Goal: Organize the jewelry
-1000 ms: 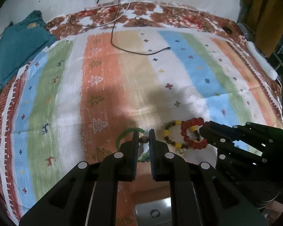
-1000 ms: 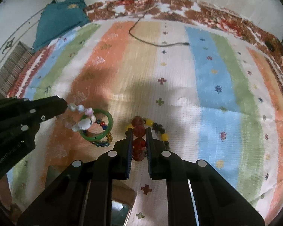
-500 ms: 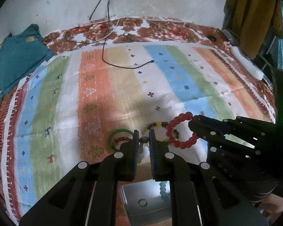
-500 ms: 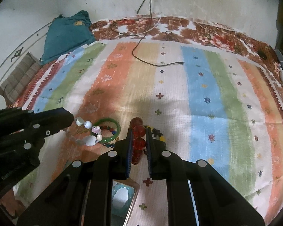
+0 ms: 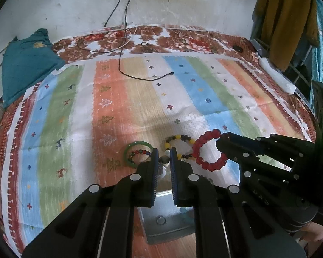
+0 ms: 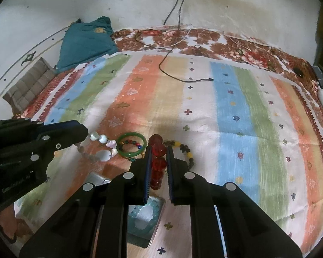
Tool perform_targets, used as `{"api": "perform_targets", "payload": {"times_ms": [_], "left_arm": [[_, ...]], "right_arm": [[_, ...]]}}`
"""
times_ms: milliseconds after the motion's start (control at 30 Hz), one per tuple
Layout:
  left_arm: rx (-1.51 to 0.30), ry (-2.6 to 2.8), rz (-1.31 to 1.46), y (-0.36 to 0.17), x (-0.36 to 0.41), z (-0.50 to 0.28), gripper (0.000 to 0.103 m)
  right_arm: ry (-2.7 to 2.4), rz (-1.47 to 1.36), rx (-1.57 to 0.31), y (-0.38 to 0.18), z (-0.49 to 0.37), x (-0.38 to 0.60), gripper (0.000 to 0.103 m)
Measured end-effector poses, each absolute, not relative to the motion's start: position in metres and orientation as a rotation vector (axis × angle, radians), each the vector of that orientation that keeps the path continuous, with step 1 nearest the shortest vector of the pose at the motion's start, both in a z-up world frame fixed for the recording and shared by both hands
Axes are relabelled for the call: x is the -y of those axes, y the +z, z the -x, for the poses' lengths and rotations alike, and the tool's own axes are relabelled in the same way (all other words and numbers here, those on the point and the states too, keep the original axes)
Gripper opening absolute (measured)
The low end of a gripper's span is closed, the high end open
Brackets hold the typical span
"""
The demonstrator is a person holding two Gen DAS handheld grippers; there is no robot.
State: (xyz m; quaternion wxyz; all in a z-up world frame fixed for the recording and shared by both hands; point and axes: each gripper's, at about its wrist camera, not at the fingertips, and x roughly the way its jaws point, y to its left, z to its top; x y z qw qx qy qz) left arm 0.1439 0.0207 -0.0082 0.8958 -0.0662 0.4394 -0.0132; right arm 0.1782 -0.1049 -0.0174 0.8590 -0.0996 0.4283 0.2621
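Note:
My left gripper point(image 5: 164, 151) is shut on a white pearly bead bracelet point(image 6: 104, 148) and holds it above the striped cloth; from the right wrist view the bracelet hangs from the left gripper point(image 6: 84, 137). My right gripper point(image 6: 159, 150) is shut on a red bead bracelet point(image 5: 206, 150), which hangs in the air from the right gripper point(image 5: 220, 140). A green bangle point(image 5: 131, 150) with a small multicoloured bead bracelet point(image 5: 140, 152) in it lies on the cloth. A yellow and black bead bracelet point(image 5: 179, 139) lies beside it.
A metal box point(image 5: 168, 219) with a pale blue bead bracelet point(image 6: 144, 212) in it stands below the grippers. A black cable point(image 5: 140, 76) lies across the far cloth. A teal garment point(image 5: 25, 64) is at the far left. A white object point(image 5: 277, 75) lies at the right edge.
Both grippers have risen and pulled back from the cloth, lifting the white and the red bracelets. The metal box has come into view below them.

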Motion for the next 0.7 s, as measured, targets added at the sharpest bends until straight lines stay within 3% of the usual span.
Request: {"api": "perform_targets", "payload": {"times_ms": [700], "left_arm": [[-0.885,-0.027,0.13,-0.007,-0.011,-0.092,0.01]], "right_arm": [[0.592,0.204,-0.906,-0.019,-0.13,0.117,0.014]]}}
